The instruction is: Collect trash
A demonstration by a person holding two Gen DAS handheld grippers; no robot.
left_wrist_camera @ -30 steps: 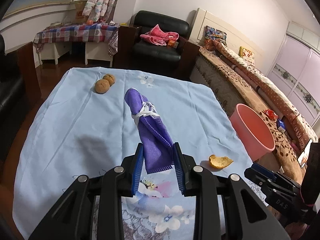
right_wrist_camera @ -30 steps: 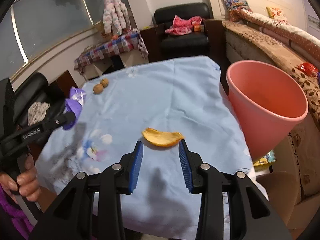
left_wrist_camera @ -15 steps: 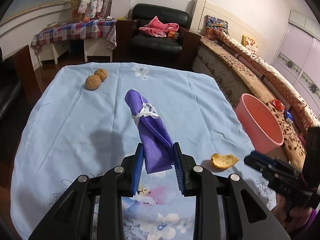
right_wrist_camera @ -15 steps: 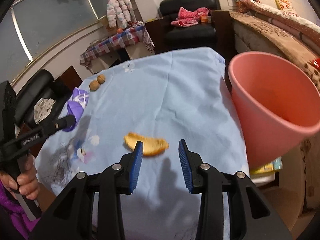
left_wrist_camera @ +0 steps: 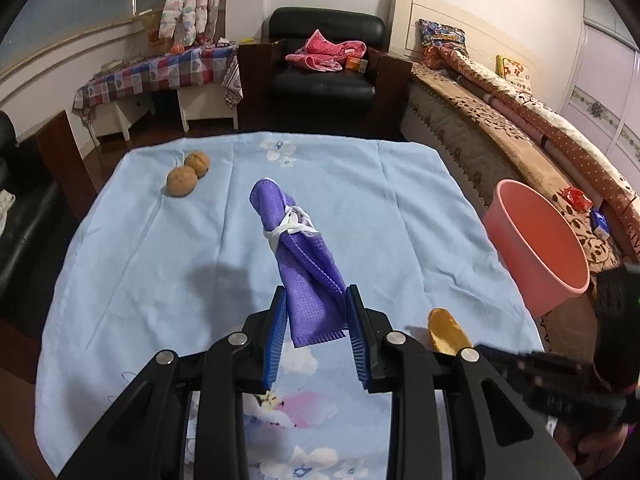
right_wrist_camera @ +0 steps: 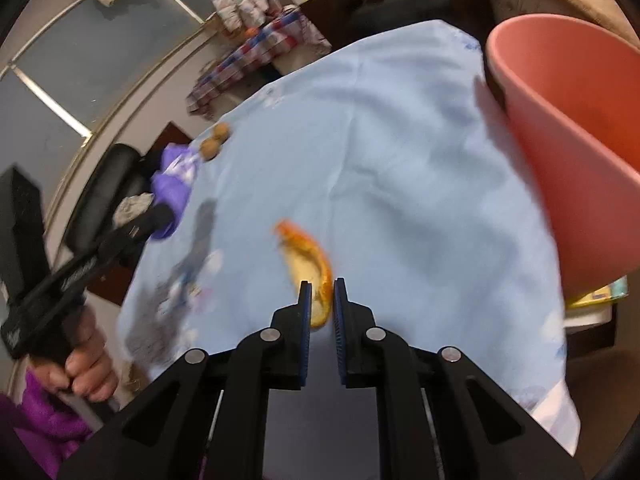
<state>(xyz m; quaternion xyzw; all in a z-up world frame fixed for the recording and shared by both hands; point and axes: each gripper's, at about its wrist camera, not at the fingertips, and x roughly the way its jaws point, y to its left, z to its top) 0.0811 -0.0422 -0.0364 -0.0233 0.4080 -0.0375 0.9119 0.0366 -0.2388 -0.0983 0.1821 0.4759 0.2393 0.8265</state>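
Note:
My left gripper (left_wrist_camera: 316, 300) is shut on a rolled purple cloth (left_wrist_camera: 298, 248) tied with a white band and holds it above the blue tablecloth (left_wrist_camera: 160, 264). My right gripper (right_wrist_camera: 319, 288) is shut on an orange peel (right_wrist_camera: 308, 268) at the tablecloth (right_wrist_camera: 400, 160); the peel also shows in the left wrist view (left_wrist_camera: 446, 332). A pink bin (left_wrist_camera: 538, 244) stands off the table's right side and fills the upper right of the right wrist view (right_wrist_camera: 572, 132). Two walnuts (left_wrist_camera: 188, 174) lie at the far left of the table.
A black armchair (left_wrist_camera: 324, 60) with pink clothes stands beyond the table. A long patterned sofa (left_wrist_camera: 520, 112) runs along the right behind the bin. A checked side table (left_wrist_camera: 160, 76) is at the back left.
My right gripper has moved onto the orange peel and closed on it, rolling to the side. My left gripper still holds the purple cloth and has risen slightly.

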